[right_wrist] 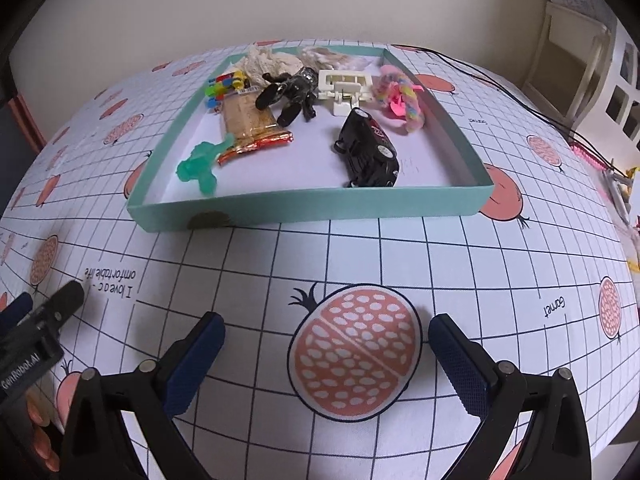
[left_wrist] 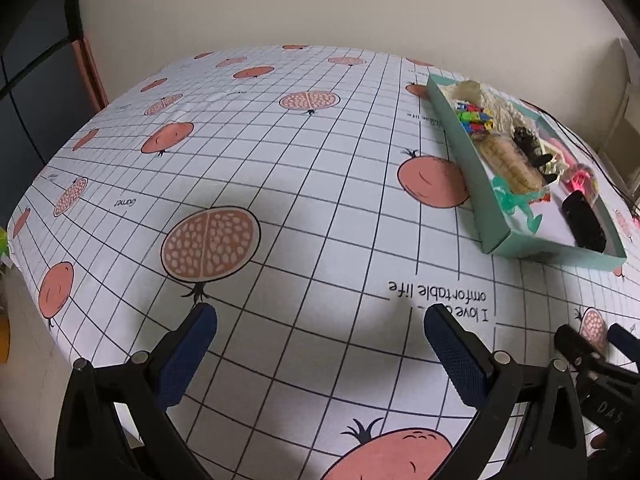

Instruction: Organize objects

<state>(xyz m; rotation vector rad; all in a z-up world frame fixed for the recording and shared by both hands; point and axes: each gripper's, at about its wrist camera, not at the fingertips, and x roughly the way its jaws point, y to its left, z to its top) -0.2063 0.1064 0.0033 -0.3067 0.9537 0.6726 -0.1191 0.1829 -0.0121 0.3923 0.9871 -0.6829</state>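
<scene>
While both grippers hover low over the tablecloth, the scene reads as follows.

Left gripper (left_wrist: 320, 326): jaws spread wide, nothing between the blue pads; only tablecloth shows in the gap.
Right gripper (right_wrist: 326, 334): jaws spread wide, holding nothing; a printed halved-fruit motif lies on the cloth between the pads.
Gripper relation: the right gripper's tip appears at the lower right edge of the left wrist view; the left gripper's tip appears at the lower left edge of the right wrist view. The two sit side by side, apart.
Tablecloth (right_wrist: 256, 264): white with a dark grid and pink fruit prints; covers the whole surface under both grippers.
Box (right_wrist: 312, 204): shallow teal tray, straight ahead of the right gripper, ahead and to the right of the left gripper.
Toy car (right_wrist: 370, 148): black, inside the box, right of centre, nearest the front wall.
Green toy (right_wrist: 202, 166): translucent, at the box's front left, touching the snack packet.
Snack packet (right_wrist: 250, 124): clear wrapper with red ends, behind the green toy.
Black figure (right_wrist: 290, 94): glossy, mid-box, beside the packet.
White plastic part (right_wrist: 344, 84): behind the car.
Pink and multicoloured bundle (right_wrist: 398, 94): far right of the box.
Colourful small pieces (right_wrist: 224, 84): far left corner.
Cream fabric (right_wrist: 272, 60): against the far wall.
</scene>
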